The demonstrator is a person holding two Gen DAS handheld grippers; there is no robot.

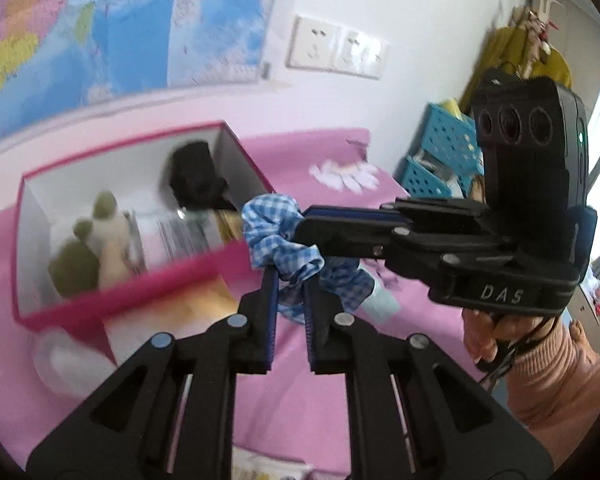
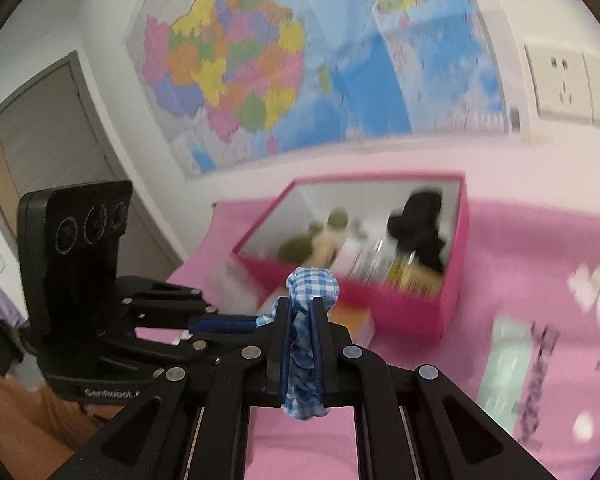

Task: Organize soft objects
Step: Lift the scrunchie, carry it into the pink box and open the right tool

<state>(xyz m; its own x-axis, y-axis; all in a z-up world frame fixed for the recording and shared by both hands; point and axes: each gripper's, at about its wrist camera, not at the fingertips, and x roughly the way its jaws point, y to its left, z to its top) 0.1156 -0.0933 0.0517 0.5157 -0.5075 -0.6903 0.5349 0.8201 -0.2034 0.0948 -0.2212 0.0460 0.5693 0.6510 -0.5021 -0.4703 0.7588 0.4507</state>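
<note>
The left gripper (image 1: 290, 280) is clamping one end of a blue-and-white checked fabric piece (image 1: 278, 232), its jaws drawn narrow on the cloth. The right gripper (image 2: 300, 308) is pinching the same fabric (image 2: 310, 292) from the 3 o'clock side in the left view, jaws likewise narrow. The fabric is hanging between them above a pink surface (image 1: 308, 392). Beyond, toward 10 o'clock, an open pink box (image 1: 180, 276) is holding a black soft item (image 1: 194, 176) and green-and-cream plush (image 1: 96, 240). A map (image 2: 260, 60) is hanging on the far wall.
</note>
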